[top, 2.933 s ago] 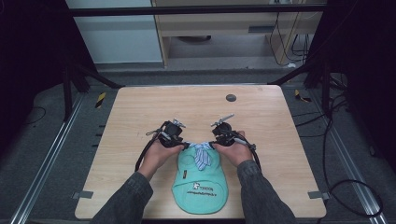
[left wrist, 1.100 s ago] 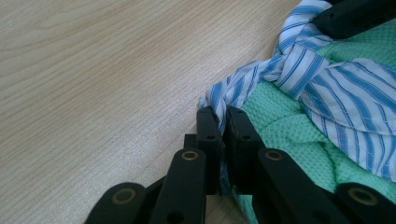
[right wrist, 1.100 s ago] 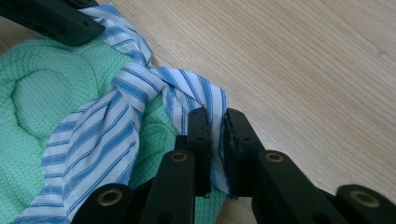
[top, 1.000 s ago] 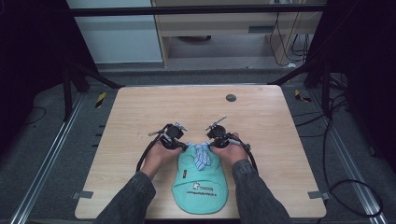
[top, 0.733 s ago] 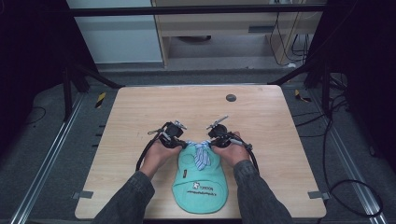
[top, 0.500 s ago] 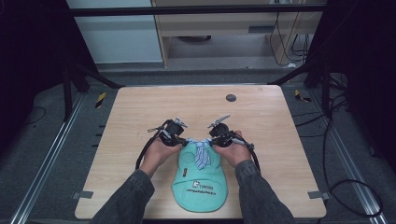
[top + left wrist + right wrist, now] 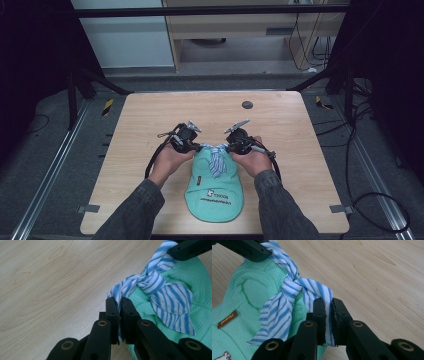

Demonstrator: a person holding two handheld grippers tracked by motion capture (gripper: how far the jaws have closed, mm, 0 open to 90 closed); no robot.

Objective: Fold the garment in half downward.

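Note:
A mint-green cap (image 7: 212, 192) lies on the wooden table (image 7: 150, 115), brim toward the person. A blue-and-white striped strap (image 7: 216, 159) is knotted at its back. My left gripper (image 7: 196, 146) is shut on the strap's left end (image 7: 117, 293), the cloth pinched between its pads. My right gripper (image 7: 229, 146) is shut on the strap's right end (image 7: 327, 302). In the left gripper view the knot (image 7: 150, 281) sits over the green cap (image 7: 197, 277) and the other gripper's jaw shows top right. The right gripper view shows the knot (image 7: 295, 283) on the cap (image 7: 244, 295).
A small dark round disc (image 7: 247, 105) lies near the table's far edge. A dark frame and cables surround the table. Bare wood (image 7: 50, 277) stretches beyond the cap on all sides.
Both grippers have risen a little with the strap ends in them, lifting the back of the cap slightly. The cap's brim has stayed on the table.

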